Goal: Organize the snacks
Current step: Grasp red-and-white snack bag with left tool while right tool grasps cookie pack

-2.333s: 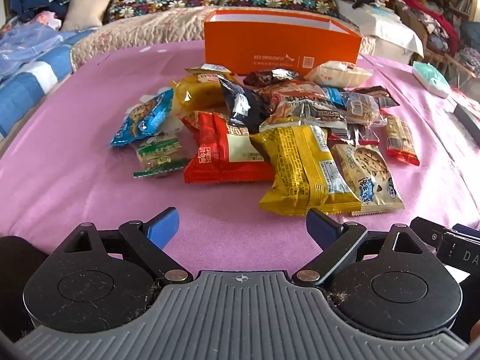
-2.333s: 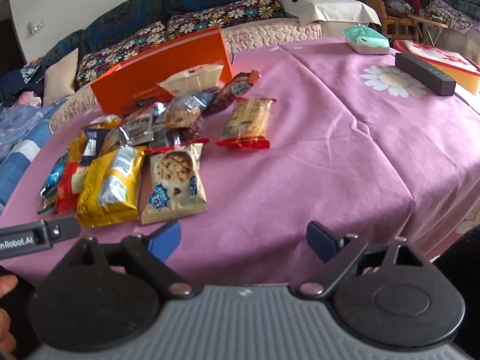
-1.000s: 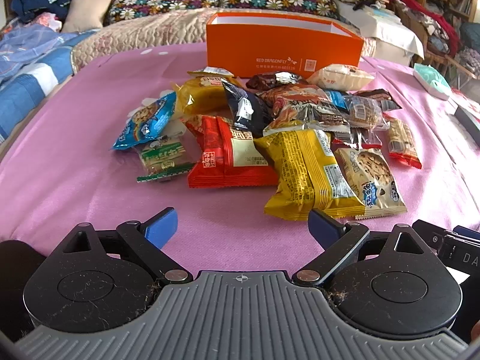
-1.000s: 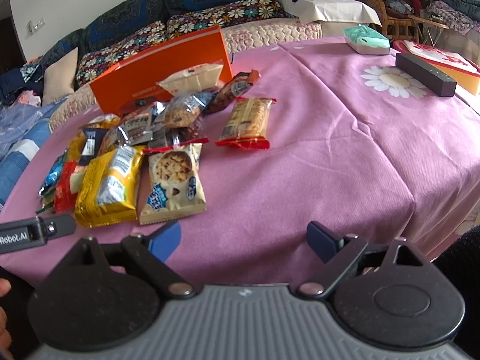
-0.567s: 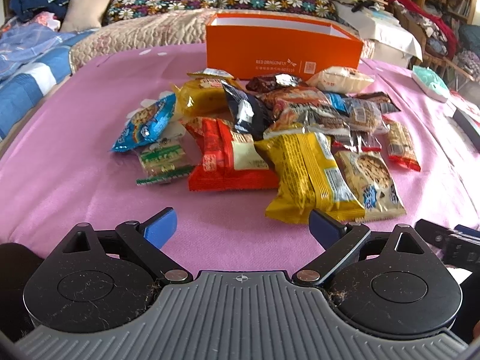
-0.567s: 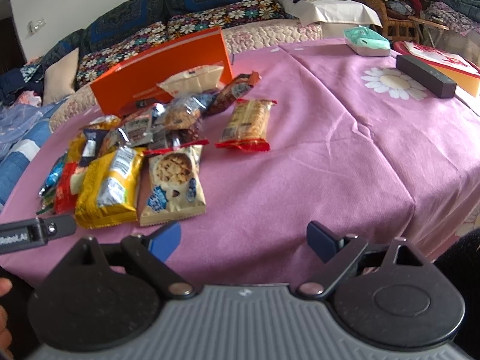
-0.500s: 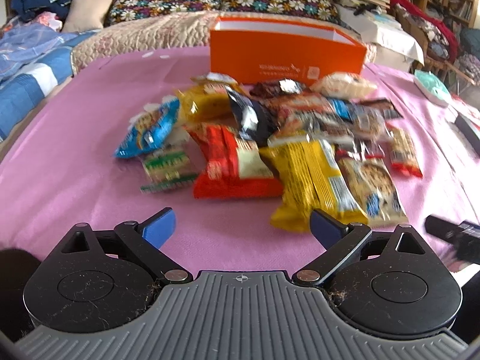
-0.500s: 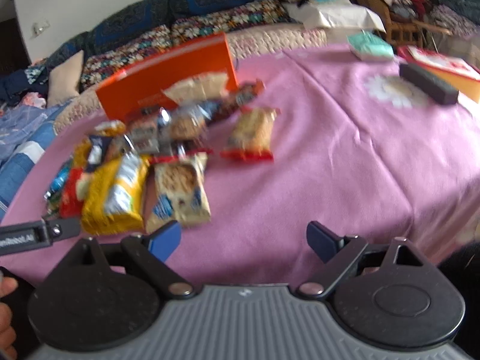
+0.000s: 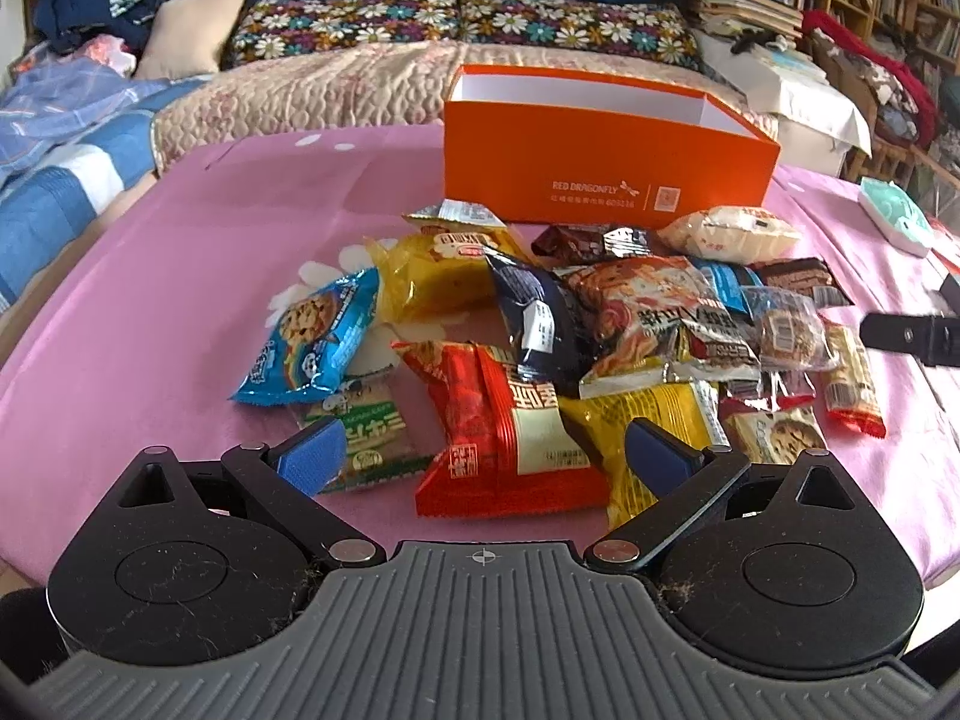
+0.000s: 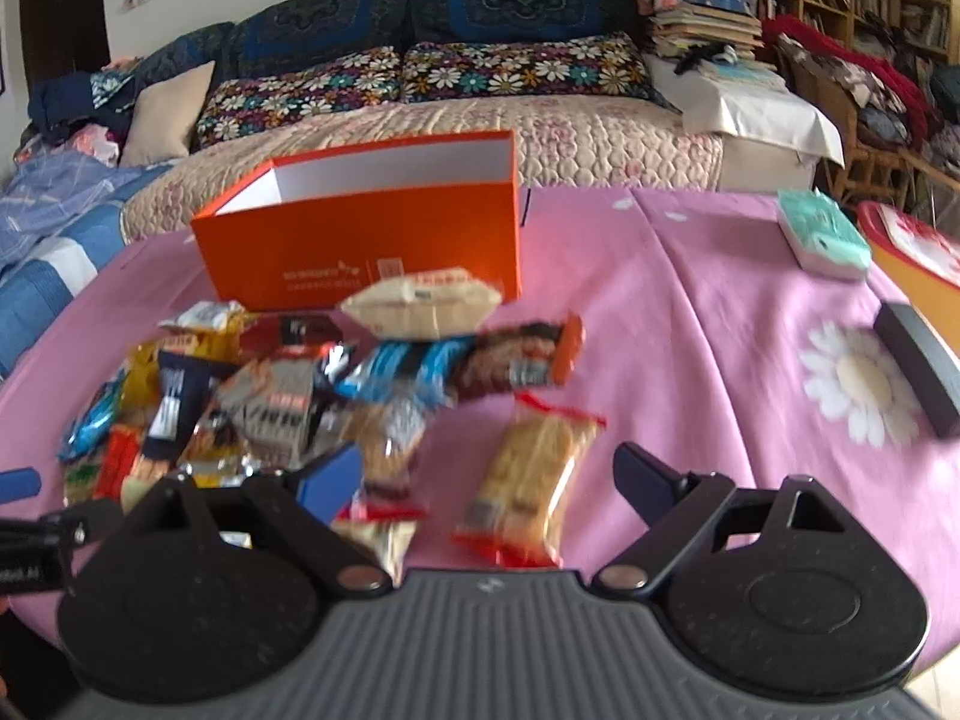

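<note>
Snack packets lie heaped on the pink table before the empty orange box, and both grippers have moved closer, left gripper fingers opening over the red packet, right gripper released above the biscuit pack, nothing grasped.

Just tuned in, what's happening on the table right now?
A person holds two grippers over a heap of snack packets on the pink tablecloth. The left gripper, jaws opening, faces the red packet; the right gripper, jaws open, faces the biscuit packet. Nothing is gripped. No snack shows inside the orange box.
</note>
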The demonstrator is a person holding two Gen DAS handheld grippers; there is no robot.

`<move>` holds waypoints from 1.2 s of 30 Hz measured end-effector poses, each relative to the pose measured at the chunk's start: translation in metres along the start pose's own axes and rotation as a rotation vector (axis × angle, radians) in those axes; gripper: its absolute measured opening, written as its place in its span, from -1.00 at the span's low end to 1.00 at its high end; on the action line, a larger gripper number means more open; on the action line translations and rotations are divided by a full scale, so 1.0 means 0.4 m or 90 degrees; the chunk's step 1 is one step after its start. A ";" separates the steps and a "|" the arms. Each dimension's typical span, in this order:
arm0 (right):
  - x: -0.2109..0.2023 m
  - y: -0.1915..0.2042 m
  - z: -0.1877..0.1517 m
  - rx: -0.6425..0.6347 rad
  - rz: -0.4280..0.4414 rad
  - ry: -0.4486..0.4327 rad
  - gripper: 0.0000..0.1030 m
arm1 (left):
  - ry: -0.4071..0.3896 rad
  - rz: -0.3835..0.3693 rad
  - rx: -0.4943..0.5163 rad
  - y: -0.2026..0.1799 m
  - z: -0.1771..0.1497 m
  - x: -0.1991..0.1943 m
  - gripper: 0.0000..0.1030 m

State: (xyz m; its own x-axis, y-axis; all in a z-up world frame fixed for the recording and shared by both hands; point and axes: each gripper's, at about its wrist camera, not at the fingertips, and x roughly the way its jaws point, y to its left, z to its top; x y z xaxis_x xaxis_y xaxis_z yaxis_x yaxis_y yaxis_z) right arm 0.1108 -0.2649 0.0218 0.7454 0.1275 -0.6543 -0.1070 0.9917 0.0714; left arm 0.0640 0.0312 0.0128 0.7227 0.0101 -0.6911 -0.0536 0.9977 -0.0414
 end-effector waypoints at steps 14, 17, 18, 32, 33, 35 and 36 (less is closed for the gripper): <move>0.086 -0.012 -0.027 -0.006 0.033 0.040 0.76 | 0.031 0.016 -0.007 0.008 0.002 0.066 0.50; 0.098 -0.009 -0.033 0.005 0.050 0.048 0.76 | 0.037 0.011 -0.002 0.002 -0.002 0.080 0.48; 0.106 -0.006 -0.037 0.006 0.056 0.054 0.76 | 0.038 0.011 0.002 0.000 -0.003 0.085 0.46; 0.145 -0.013 -0.099 -0.024 0.102 0.042 0.76 | 0.021 0.050 0.077 0.045 -0.022 0.124 0.30; 0.144 -0.024 -0.094 -0.007 0.102 0.049 0.76 | 0.024 0.053 0.065 0.065 -0.017 0.125 0.30; 0.140 -0.046 -0.087 0.019 0.102 0.055 0.76 | 0.029 0.065 0.047 0.102 -0.008 0.130 0.31; 0.135 -0.053 -0.084 0.027 0.099 0.055 0.76 | 0.032 0.068 0.040 0.117 -0.005 0.129 0.30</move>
State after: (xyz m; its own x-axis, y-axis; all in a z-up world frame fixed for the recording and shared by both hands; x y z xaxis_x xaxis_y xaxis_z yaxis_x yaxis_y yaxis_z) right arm 0.1312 -0.2795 -0.0406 0.6631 0.2790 -0.6946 -0.1872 0.9603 0.2070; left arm 0.0973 0.0783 -0.0264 0.6792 0.1148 -0.7249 -0.0836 0.9934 0.0790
